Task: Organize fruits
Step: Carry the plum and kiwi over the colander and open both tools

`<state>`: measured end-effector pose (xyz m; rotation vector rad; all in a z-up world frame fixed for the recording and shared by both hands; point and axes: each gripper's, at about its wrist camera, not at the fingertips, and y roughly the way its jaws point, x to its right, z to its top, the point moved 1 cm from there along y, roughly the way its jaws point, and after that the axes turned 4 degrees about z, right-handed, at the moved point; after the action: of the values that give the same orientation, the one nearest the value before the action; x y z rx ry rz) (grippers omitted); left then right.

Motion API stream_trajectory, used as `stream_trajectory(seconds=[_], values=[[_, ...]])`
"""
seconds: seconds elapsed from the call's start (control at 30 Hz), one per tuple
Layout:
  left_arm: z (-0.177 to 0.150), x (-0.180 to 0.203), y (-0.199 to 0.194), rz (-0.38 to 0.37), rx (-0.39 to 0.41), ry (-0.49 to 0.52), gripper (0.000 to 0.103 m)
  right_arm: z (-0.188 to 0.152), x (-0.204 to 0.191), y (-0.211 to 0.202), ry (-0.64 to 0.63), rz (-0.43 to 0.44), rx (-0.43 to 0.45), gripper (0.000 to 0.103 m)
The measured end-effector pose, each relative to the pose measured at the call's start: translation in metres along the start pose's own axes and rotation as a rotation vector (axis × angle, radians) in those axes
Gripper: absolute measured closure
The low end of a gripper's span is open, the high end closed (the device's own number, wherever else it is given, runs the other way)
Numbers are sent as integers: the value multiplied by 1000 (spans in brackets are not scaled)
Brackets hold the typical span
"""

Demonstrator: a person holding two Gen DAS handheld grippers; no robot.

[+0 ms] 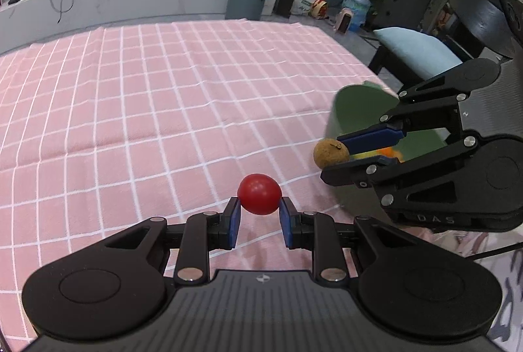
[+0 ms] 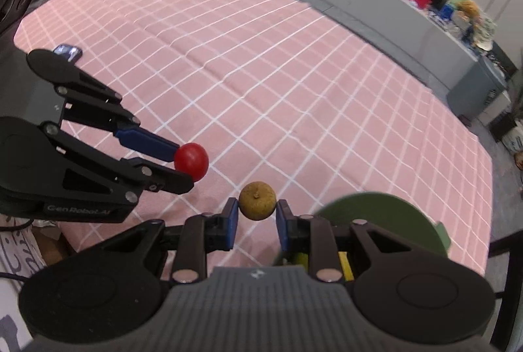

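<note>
Fruits: a small round glossy red fruit (image 1: 260, 194) and a small round rough tan-brown fruit (image 2: 257, 201) with a short stem stub, each held clear above the pink cloth.
Red fruit place: between the blue pads of the left gripper (image 1: 260, 214), over the near part of the surface (image 1: 163, 90).
Brown fruit place: between the blue pads of the right gripper (image 2: 256, 216), just beside the rim of the green round bowl (image 2: 392, 211).
Bowl: near the surface's right edge; yellow and orange pieces show inside it, too hidden to name.
Surface: covered by a pink cloth with a white grid, creased down the middle.
Open room: the middle and far part of the cloth, up to its far edge, lie bare.
Edges: a dark chair with a pale blue cushion (image 1: 421, 47) stands off the right edge.
Left jaws: narrow, pressed on the red fruit.
Right jaws: narrow, pressed on the brown fruit.
</note>
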<state>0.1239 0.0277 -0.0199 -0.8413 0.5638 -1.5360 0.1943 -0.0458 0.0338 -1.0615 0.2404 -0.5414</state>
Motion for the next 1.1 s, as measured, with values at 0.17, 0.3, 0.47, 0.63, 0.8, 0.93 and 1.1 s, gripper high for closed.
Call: stream_trajectory(seconds=[0.17,0.3,0.47,0.63,0.8,0.93,1.1], values=[[12,22,-7,-41,25,19,75,-13,13,-25,44,-38,36,83],[18,42,-8,-63,38,51,75,-26,22,-39,79,-67,49,83],[25,67,-4,-106,41,80,75,-44,37,-45,126,-96,48,83],[36,96,4,-137,43,136,75,-60,49,-49,165,-118,41,83],[41,119,17,-149,21,189,75,-77,64,-50,200,-137,24,83],[43,129,34,-147,-14,205,75,-88,77,-46,224,-144,8,83],[42,138,51,-139,-65,237,75,-98,89,-35,258,-137,-13,83]])
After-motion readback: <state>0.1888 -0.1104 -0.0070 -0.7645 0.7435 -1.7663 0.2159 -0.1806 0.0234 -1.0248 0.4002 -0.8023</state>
